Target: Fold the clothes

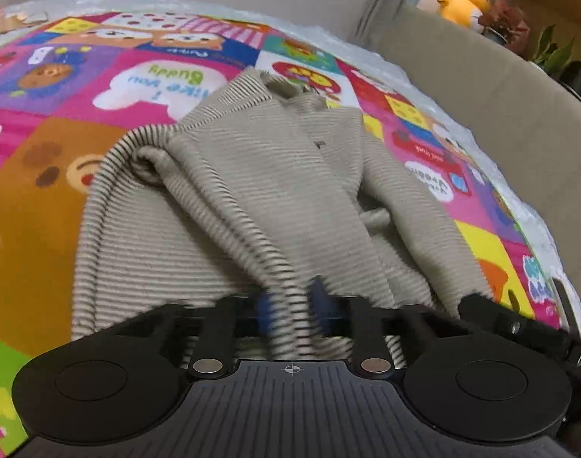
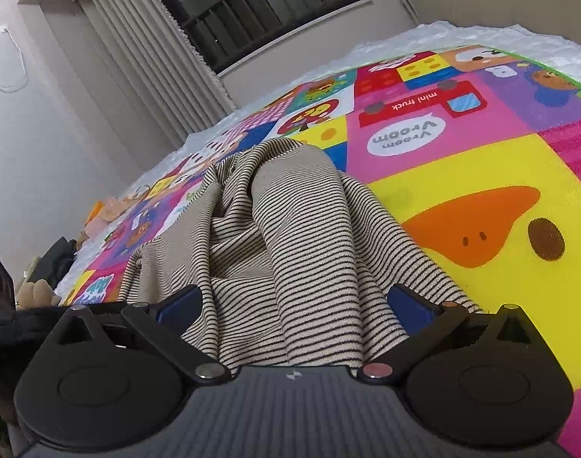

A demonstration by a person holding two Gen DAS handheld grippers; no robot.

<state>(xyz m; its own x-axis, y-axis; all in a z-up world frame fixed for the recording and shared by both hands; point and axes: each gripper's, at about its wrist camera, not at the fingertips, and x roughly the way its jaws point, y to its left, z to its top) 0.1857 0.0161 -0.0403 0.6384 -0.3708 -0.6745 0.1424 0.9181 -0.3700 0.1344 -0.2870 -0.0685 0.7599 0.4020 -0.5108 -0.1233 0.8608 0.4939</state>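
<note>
1. The left gripper [image 1: 290, 305] has its blue pads drawn together on a rolled, striped hem of the beige ribbed sweater [image 1: 275, 175], the cloth pinched at its near edge; the garment's long axis runs away from those jaws toward the far side of the play mat [image 1: 61, 198].
2. The right gripper [image 2: 296, 305] stands wide open, with the sweater's striped folds [image 2: 290, 236] lying between its blue pads [image 2: 409, 305] but not pressed by them, so it holds nothing yet.
3. Judged from both views, the left hand already has the garment, and the right needs only to close where it is.
4. The sweater lies crumpled near the middle of the cartoon-printed mat, which covers a white quilted bed [image 2: 462, 38].
5. Beyond the mat stand pleated curtains [image 2: 137, 61] and a dark window [image 2: 260, 7]; a yellow plush toy [image 1: 466, 0] sits above a beige headboard [image 1: 481, 87].
</note>
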